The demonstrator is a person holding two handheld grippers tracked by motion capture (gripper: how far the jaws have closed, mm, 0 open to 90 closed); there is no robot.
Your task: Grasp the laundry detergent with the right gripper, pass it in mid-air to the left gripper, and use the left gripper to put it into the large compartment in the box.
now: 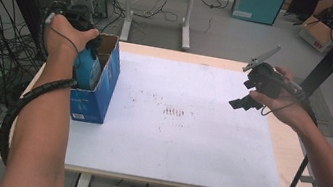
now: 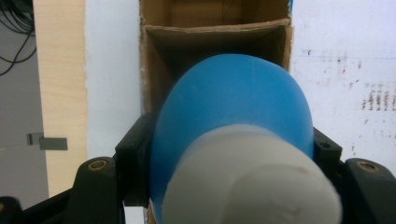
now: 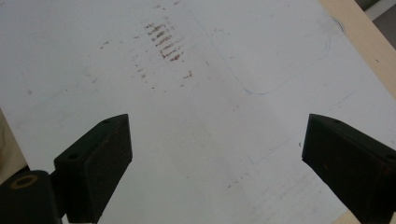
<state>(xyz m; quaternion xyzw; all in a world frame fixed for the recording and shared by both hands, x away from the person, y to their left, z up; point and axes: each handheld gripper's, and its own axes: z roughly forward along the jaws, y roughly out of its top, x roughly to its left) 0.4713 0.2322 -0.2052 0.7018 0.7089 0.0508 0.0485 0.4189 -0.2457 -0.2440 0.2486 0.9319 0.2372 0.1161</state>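
Left gripper (image 1: 84, 35) is clenched on a blue bottle (image 2: 233, 116), cap end toward the camera, holding it over the open box (image 1: 105, 81) at the desk's (image 1: 295, 164) left edge, likely to drop it in. Right gripper (image 3: 217, 154) is released, empty, parked above the desk's right edge, out of the way.

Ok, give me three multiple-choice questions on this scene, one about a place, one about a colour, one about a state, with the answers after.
1. Where does the open cardboard box stand?
A. left part of the white board
B. right edge
C. on the floor

2. What colour is the rounded object in the left hand-held gripper?
A. red
B. blue with a white end
C. green

3. How is the right hand-held gripper?
A. shut on a cloth
B. open, holding nothing
C. lying on the table

Answers: A, the high view shows the box at the board's left; B, the left gripper view shows blue and white; C is out and B right, its jaws stand apart over the white board.
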